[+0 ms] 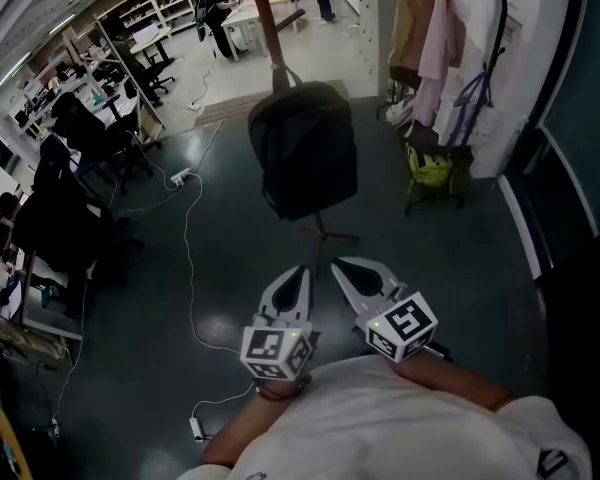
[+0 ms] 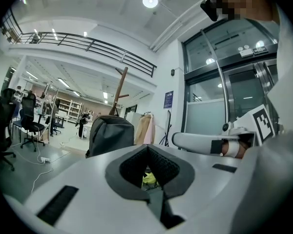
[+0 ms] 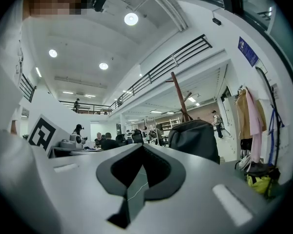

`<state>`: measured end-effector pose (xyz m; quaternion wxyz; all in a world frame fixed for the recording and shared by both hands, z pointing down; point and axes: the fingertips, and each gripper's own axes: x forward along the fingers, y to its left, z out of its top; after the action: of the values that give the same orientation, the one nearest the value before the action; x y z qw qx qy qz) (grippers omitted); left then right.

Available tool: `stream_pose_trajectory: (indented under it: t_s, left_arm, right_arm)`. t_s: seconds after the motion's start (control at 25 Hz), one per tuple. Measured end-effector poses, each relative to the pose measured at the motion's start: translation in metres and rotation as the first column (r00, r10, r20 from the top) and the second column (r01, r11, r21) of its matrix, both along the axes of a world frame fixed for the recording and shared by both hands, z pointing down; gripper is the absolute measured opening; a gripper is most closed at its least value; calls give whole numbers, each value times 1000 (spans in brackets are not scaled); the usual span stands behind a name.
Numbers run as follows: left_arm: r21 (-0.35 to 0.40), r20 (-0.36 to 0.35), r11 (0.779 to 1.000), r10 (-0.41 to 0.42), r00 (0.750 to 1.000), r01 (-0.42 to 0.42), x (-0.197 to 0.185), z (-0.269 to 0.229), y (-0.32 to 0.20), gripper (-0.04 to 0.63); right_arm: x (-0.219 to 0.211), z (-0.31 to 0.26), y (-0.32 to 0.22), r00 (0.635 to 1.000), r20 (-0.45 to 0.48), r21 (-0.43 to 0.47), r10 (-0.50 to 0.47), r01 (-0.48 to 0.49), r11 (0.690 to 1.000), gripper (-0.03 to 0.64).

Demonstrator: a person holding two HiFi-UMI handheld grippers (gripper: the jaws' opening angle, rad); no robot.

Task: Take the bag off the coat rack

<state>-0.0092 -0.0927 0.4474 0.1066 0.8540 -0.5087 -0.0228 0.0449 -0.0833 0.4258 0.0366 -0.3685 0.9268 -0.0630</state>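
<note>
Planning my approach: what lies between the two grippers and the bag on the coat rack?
Head view: only dark floor and the rack's foot lie between left gripper, right gripper and bag.

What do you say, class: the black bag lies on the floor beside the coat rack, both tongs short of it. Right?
Not quite. The black bag hangs on the coat rack, off the floor, as the head view shows. The left tongs and the right tongs are indeed short of it.
</note>
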Motion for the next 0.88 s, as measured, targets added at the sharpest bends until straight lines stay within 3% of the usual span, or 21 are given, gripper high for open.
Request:
stream_pose_trajectory:
  t_s: [0.4,0.88]
  left_arm:
    - [11,12,999,-33,999,32,31,-8,-63,6]
    - [15,-10,1000,-27,1000,27,34,-7,-114,6]
  right_arm:
    - [39,5,-59,1000,-1,-34,-23,23,999,3]
    - [42,14,-108,1000,-10,-45,-6,5,999,3]
